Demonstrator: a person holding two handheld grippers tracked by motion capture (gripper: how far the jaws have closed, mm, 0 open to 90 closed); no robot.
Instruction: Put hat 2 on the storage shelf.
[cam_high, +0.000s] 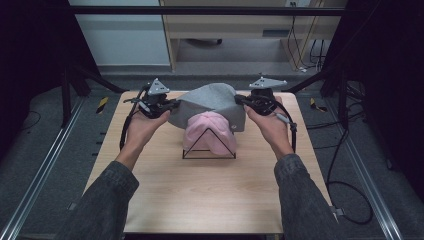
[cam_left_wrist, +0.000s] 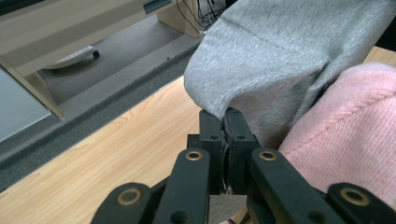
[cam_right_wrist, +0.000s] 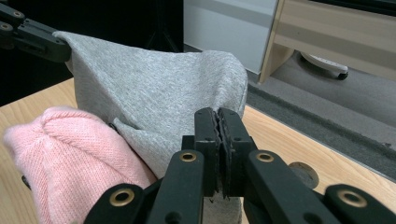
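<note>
From the high view, the grey hat (cam_high: 212, 102) hangs stretched between the left hand-held gripper (cam_high: 172, 105) and the right hand-held gripper (cam_high: 240, 100), above and just behind the pink hat (cam_high: 210, 132), which sits on a black wire stand (cam_high: 209, 150) on the worktop (cam_high: 200, 195). Each gripper pinches the grey hat at one side of its rim. The cloth sags and drapes, so I judge it light, soft and limp: it will hold no shape of its own and needs both sides held apart to keep the opening wide.

In the left gripper view, the jaws are pressed together on a fold of the grey hat's edge (cam_left_wrist: 261, 60), with the pink hat (cam_left_wrist: 345, 135) just beside it. The jersey looks thin and grippy rather than slippery; the hemmed rim is the sound place to hold.

In the right gripper view, the jaws are likewise clamped on the rim of the grey hat (cam_right_wrist: 154, 88); the pink hat (cam_right_wrist: 70, 154), a thicker, stretchy knit, lies partly under it.
</note>
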